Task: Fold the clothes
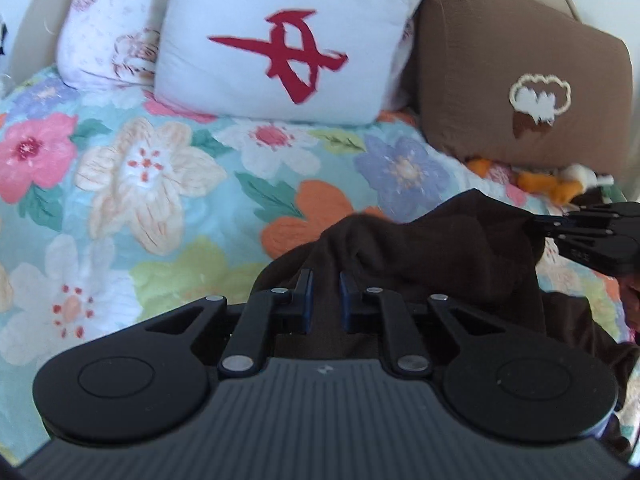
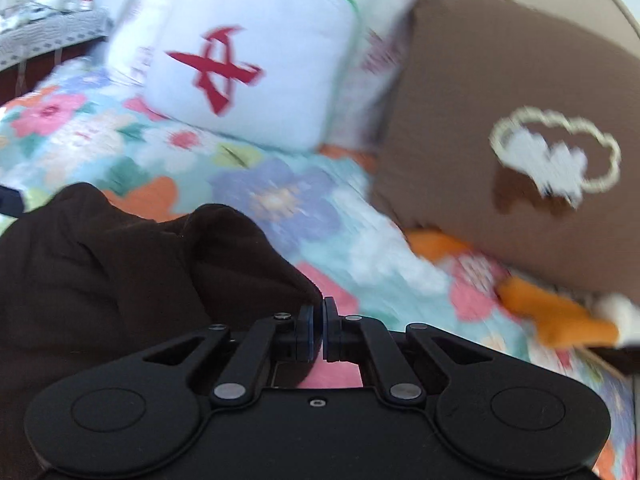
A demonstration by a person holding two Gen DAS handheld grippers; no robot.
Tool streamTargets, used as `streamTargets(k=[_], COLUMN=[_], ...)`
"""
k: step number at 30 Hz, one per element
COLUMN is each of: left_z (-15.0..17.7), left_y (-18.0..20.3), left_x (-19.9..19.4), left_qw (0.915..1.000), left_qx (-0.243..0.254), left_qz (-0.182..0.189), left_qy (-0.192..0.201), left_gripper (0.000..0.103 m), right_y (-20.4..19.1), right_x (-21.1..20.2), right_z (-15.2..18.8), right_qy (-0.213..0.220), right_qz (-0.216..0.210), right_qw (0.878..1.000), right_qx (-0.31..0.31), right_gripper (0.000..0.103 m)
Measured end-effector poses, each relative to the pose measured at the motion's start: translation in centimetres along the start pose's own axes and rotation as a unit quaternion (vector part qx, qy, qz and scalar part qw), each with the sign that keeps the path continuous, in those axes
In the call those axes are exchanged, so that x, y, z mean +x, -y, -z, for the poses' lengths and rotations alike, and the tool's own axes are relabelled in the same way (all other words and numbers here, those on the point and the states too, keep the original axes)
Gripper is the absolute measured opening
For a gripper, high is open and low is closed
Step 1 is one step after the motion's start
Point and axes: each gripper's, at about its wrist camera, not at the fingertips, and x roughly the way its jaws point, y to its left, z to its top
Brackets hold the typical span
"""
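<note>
On top of the flowered quilt [image 1: 132, 184] a dark brown garment [image 1: 420, 248] is bunched up in loose folds, lifted off the bed between the 2 grippers. From the left wrist camera, the left gripper [image 1: 325, 280] has its blue-padded fingers set a narrow gap apart, with the dark cloth running between and over them; the cloth seems to be caught there, though the pads do not quite meet. At the right edge of that same view the right gripper [image 1: 538, 224] comes in sideways and bites the far corner of the garment.

From the right wrist camera, the right gripper [image 2: 319, 312] has its 2 pads pressed together on the garment's edge, and the rest of the cloth [image 2: 120, 264] spreads away to the left in thick rumpled folds. This view is blurred.

Behind the garment, at the head of the bed, a white pillow [image 1: 280, 40] with a red brush-stroke mark leans against a pale floral pillow [image 1: 108, 28]. Just beside it on the right sits a brown pillow [image 1: 516, 76] with a white cloud-like patch. An orange and white soft toy [image 1: 560, 188] lies at the foot of the brown pillow, near the right gripper. A table with small items [image 2: 48, 20] shows far off at the left
</note>
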Motion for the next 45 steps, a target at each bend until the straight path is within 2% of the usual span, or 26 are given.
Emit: streamTargets(k=[2, 3, 5, 9, 11, 13, 16, 18, 19, 20, 21, 22, 23, 24, 25, 26, 27, 29, 32, 34, 35, 37, 39, 41, 43, 45], left_z=[0.5, 0.7, 1.0, 1.2, 1.1, 0.7, 0.0, -0.2, -0.3, -0.3, -0.3, -0.3, -0.4, -0.4, -0.4, -0.3, -0.5, -1.3, -2.7, -3.4, -3.5, -3.5, -2.7, -1.4, 0.0, 0.8], left_y=[0.0, -0.1, -1.1, -4.0, -5.0, -5.5, -4.1, -2.9, -2.5, -2.3, -2.1, -1.8, -0.8, 0.6, 1.7, 2.5, 2.9, 2.8, 1.7, 0.9, 0.7, 0.3, -1.1, -3.6, -5.7, -6.6], left_x=[-0.2, -0.3, -0.5, -0.5, 0.1, 1.1, 3.5, 4.9, 5.4, 5.7, 5.9, 5.9, 5.6, 5.0, 4.2, 3.1, 2.1, 0.0, -3.0, -4.2, -4.3, -3.1, 0.0, 2.6, 3.3, 3.1], left_qw=[0.9998, 0.9996, 0.9995, 0.9984, 0.9958, 0.9931, 0.9954, 0.9970, 0.9971, 0.9974, 0.9977, 0.9982, 0.9975, 0.9918, 0.9856, 0.9806, 0.9769, 0.9733, 0.9667, 0.9606, 0.9574, 0.9510, 0.9491, 0.9500, 0.9542, 0.9571], left_qx=[0.015, 0.022, 0.015, -0.054, -0.086, -0.105, -0.066, -0.023, -0.014, -0.015, -0.018, -0.011, 0.024, 0.074, 0.109, 0.133, 0.142, 0.125, 0.092, 0.074, 0.075, 0.089, 0.082, 0.039, -0.010, -0.027], left_qz=[-0.009, -0.016, -0.028, -0.006, 0.015, 0.032, 0.014, -0.011, -0.010, -0.007, -0.003, -0.015, -0.053, -0.102, -0.130, -0.139, -0.148, -0.167, -0.194, -0.220, -0.237, -0.273, -0.301, -0.308, -0.293, -0.283], left_qy=[-0.002, -0.002, -0.001, -0.016, -0.027, -0.041, -0.068, -0.074, -0.074, -0.071, -0.065, -0.057, -0.042, -0.022, 0.004, 0.038, 0.061, 0.096, 0.140, 0.152, 0.147, 0.115, 0.042, -0.032, -0.059, -0.058], left_gripper=[0.021, 0.032, 0.046, 0.047, 0.047, 0.047, 0.047, 0.048, 0.047, 0.043, 0.019, 0.008, 0.008, 0.007, 0.007, 0.007, 0.007, 0.007, 0.007, 0.007, 0.007, 0.008, 0.011, 0.011, 0.012, 0.015], right_y=[0.8, 1.2, 1.5, 0.7, 0.0, -0.5, -1.8, -3.4, -4.4, -5.4, -6.2, -6.8, -7.3, -7.5, -7.7, -7.6, -6.9, -5.9, -5.4, -5.1, -4.9, -4.8, -5.3, -5.6, -5.3, -4.8], right_x=[1.3, 1.8, 2.2, 0.1, -0.8, -1.0, -0.3, -0.2, -0.3, -0.1, 0.4, 1.2, 1.9, 2.6, 3.4, 3.8, 3.9, 3.5, 2.1, 1.7, 1.9, 3.1, 4.1, 4.6, 4.9, 5.1], right_z=[0.6, 0.9, 1.1, 0.1, -0.8, -1.4, -1.9, -2.0, -2.0, -1.9, -1.8, -1.6, -1.4, -1.2, -1.1, -1.0, -1.4, -2.6, -5.3, -7.0, -7.5, -7.9, -7.8, -7.3, -6.5, -5.7], right_qy=[-0.032, -0.045, -0.057, -0.009, 0.013, 0.007, -0.037, -0.042, -0.036, -0.031, -0.033, -0.040, -0.047, -0.053, -0.059, -0.059, -0.054, -0.037, 0.044, 0.094, 0.113, 0.115, 0.092, 0.066, 0.039, 0.024], right_qz=[0.019, 0.017, 0.006, 0.012, -0.029, -0.094, -0.183, -0.191, -0.175, -0.152, -0.129, -0.111, -0.097, -0.087, -0.078, -0.076, -0.084, -0.085, -0.069, -0.090, -0.117, -0.141, -0.109, -0.088, -0.087, -0.098], right_qw=[0.999, 0.998, 0.996, 0.996, 0.995, 0.990, 0.973, 0.974, 0.980, 0.986, 0.991, 0.993, 0.994, 0.995, 0.995, 0.995, 0.995, 0.995, 0.995, 0.989, 0.983, 0.975, 0.978, 0.979, 0.977, 0.977], right_qx=[0.014, 0.028, 0.062, 0.089, 0.096, 0.108, 0.133, 0.111, 0.084, 0.056, 0.030, 0.004, -0.014, -0.022, -0.031, -0.026, -0.002, 0.048, 0.059, 0.067, 0.082, 0.125, 0.154, 0.172, 0.189, 0.187], right_gripper=[0.004, 0.004, 0.005, 0.027, 0.030, 0.033, 0.044, 0.048, 0.055, 0.059, 0.066, 0.067, 0.067, 0.065, 0.059, 0.046, 0.010, 0.012, 0.012, 0.015, 0.019, 0.065, 0.068, 0.068, 0.068, 0.068])
